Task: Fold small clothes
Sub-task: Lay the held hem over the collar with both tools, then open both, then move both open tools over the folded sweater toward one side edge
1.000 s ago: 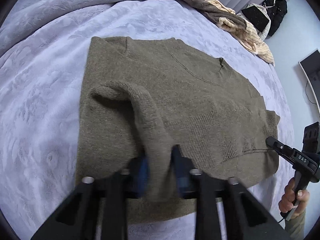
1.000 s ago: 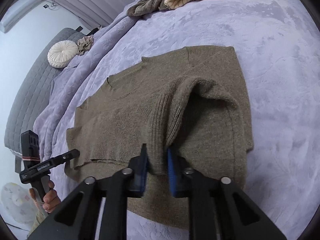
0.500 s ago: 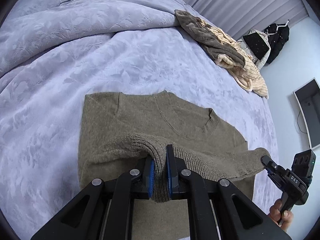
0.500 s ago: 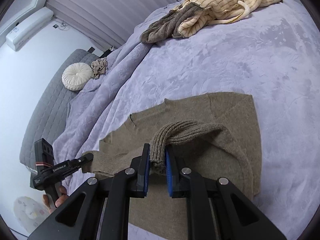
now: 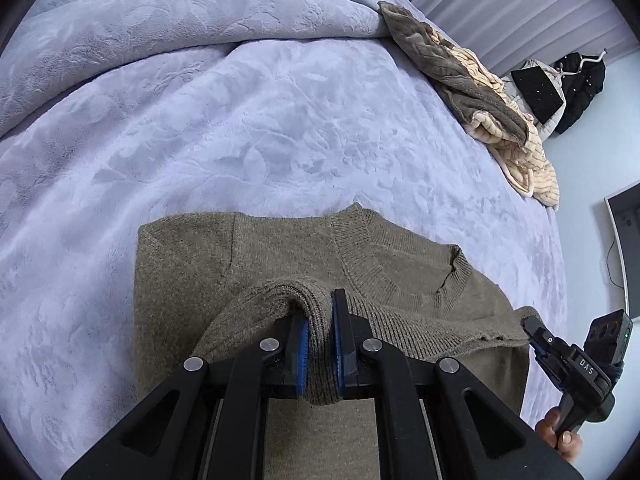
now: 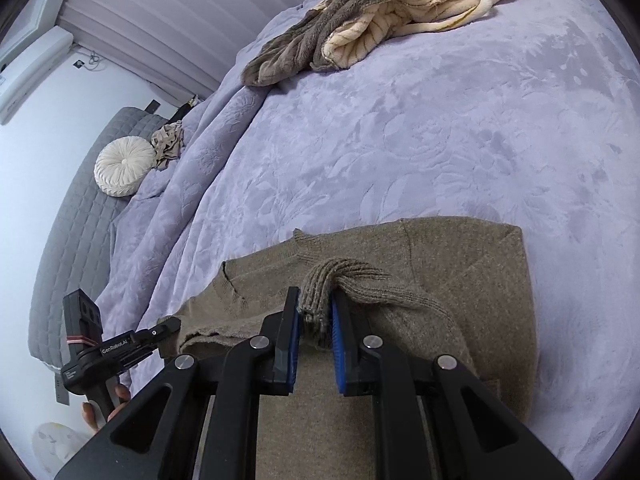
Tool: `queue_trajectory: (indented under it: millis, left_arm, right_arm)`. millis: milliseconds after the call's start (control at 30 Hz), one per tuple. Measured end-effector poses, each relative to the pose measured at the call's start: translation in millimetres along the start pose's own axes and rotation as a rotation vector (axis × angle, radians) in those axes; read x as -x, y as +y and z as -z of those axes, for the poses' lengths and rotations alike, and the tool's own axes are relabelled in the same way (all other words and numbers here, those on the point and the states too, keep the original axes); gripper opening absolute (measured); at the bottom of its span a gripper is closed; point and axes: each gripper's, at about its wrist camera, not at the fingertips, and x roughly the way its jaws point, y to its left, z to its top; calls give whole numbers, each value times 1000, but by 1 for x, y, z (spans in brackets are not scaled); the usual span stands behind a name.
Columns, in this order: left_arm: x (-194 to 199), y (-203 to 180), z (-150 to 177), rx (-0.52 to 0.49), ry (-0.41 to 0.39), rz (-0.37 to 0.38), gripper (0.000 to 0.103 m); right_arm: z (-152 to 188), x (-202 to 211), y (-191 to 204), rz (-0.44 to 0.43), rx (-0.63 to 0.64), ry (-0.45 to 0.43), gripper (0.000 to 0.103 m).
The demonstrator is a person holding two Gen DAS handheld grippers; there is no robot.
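An olive-brown knit sweater (image 5: 260,256) lies on the lilac bedspread (image 5: 240,120), collar toward the far side. My left gripper (image 5: 320,320) is shut on the sweater's ribbed hem, lifted and carried over the body toward the collar. My right gripper (image 6: 314,312) is shut on the hem at the other side (image 6: 320,280). Each gripper shows in the other's view: the right gripper (image 5: 536,328) and the left gripper (image 6: 168,326), both pinching the folded edge.
A heap of brown and cream striped clothes (image 5: 480,92) (image 6: 400,12) lies at the bed's far end. A white round cushion (image 6: 124,166) rests against the grey headboard. A folded duvet (image 5: 160,20) rises at the far left.
Both grippers have lifted the hem and carried it forward over the sweater toward the collar, folding the lower half onto the upper half.
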Motion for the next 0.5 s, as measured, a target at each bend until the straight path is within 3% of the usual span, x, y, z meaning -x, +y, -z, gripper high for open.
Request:
queue_trajectory:
  millis: [200, 267, 300, 333, 367, 400, 433, 500]
  left_arm:
    - [-16, 3, -3, 3, 26, -26, 11]
    - [-19, 5, -3, 18, 45, -29, 16]
    - [-20, 7, -3, 21, 54, -26, 28]
    - [-19, 7, -3, 23, 65, -18, 36]
    - [-15, 7, -3, 23, 59, -2, 52]
    - [-8, 6, -2, 19, 38, 2, 62]
    - [1, 5, -1, 8, 10, -11, 65]
    - [20, 1, 1, -19, -45, -25, 78]
  right_arm:
    - [-6, -15, -6, 30, -8, 18, 16]
    - [-7, -19, -7, 44, -5, 30, 22]
    - [-8, -20, -8, 50, -7, 36, 24]
    - [-8, -20, -8, 46, -9, 37, 34]
    - [-9, -18, -9, 37, -11, 34, 51]
    - [-9, -13, -8, 36, -11, 22, 60]
    - [-9, -7, -7, 44, -5, 2, 71]
    - [-8, 10, -3, 50, 25, -48, 71]
